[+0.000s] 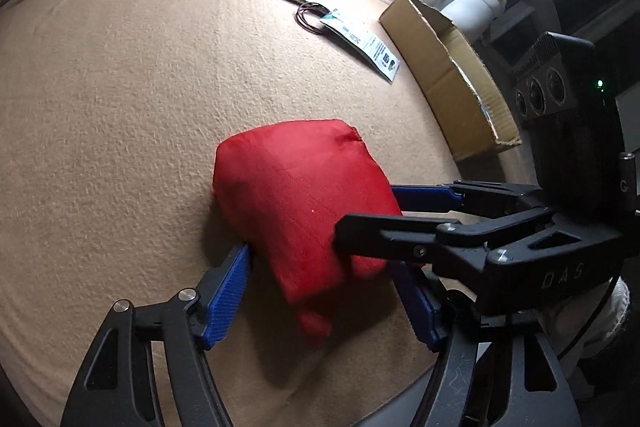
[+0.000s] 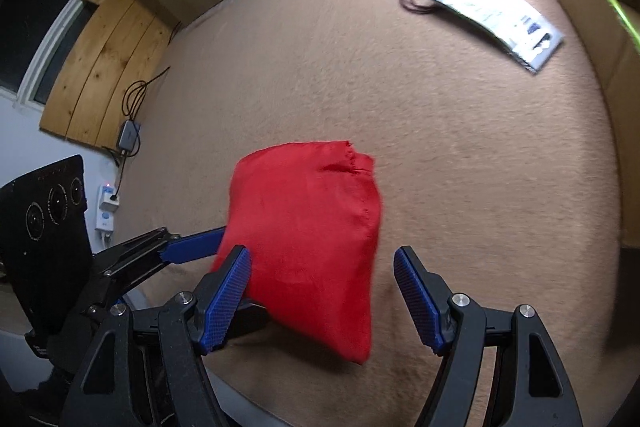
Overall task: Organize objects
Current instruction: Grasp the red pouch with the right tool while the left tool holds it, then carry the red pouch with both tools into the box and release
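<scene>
Since both claws are crowded onto one soft thing, my chief worry is that they get in each other's way. The red bag point(image 1: 296, 195) sits low over the tan table point(image 1: 120, 107), close to its near edge and well apart from the cardboard box point(image 1: 452, 67) at the far right. Whether it rests fully on the cloth or is partly raised I cannot tell.

My left claw point(image 1: 320, 263) has a finger on either side of the bag, and the tips seem to touch the cloth. I cannot tell from either view whether they actually pinch it. My right claw point(image 2: 322, 255) stands apart: one finger point(image 2: 228, 295) is against the bag's side, the other is clear of it with bare table between.

Seen from the left wrist, a right finger crosses over the bag just beside my left fingers. If I close or swing either hand carelessly, I judge the fingers could knock together — or one claw could drag the bag out of the other.

The cloth looks slack, so a pinch may catch only a fold and let the rest sag or slip. So near the edge, a slip could send it off the table.
</scene>
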The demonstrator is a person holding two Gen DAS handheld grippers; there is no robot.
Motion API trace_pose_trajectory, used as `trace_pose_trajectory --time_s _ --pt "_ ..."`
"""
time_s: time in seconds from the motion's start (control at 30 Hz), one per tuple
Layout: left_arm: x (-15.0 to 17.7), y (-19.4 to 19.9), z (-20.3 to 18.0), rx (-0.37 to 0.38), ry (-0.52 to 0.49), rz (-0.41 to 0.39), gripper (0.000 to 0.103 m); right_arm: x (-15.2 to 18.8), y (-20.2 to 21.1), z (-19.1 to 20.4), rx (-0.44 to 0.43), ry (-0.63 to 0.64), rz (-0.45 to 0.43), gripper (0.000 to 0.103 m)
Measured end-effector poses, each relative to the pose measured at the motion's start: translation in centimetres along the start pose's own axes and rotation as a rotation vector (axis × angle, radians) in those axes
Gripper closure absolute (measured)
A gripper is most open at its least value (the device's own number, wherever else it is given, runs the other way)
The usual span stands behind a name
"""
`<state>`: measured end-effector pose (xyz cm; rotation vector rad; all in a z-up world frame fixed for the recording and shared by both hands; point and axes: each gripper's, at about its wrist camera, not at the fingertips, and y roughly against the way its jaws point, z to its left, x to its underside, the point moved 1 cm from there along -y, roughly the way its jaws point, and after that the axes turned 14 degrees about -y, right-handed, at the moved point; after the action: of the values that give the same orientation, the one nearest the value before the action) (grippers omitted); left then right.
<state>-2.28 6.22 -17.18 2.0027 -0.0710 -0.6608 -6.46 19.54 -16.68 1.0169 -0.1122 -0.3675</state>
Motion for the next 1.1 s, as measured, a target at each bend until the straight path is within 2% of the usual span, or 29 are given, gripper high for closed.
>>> trace_pose_trajectory --time_s 0.17,0.47,0.7,0.93,1.1 --pt "-0.1 0.0 0.2 -0.001 0.002 -0.004 0.037 -0.1 -0.6 0.5 0.001 0.01 0.016 0.034" --pt "-2.0 -0.2 -1.1 -0.007 -0.007 -0.036 0.042 -0.5 0.9 0.1 -0.012 0.002 -0.011 0.043" --pt "-6.2 -0.3 -4.0 0.008 -0.073 -0.079 0.042 -1.6 4.7 -1.3 -0.017 -0.01 -0.082 0.044" --pt "-11.5 -1.6 -8.4 0.02 -0.155 -0.124 0.042 -3.4 10.4 -4.0 -0.015 -0.031 -0.188 0.044" --pt "-14.6 -2.8 -11.4 0.021 -0.196 -0.153 0.043 -5.2 13.1 -5.7 -0.015 -0.06 -0.246 0.044"
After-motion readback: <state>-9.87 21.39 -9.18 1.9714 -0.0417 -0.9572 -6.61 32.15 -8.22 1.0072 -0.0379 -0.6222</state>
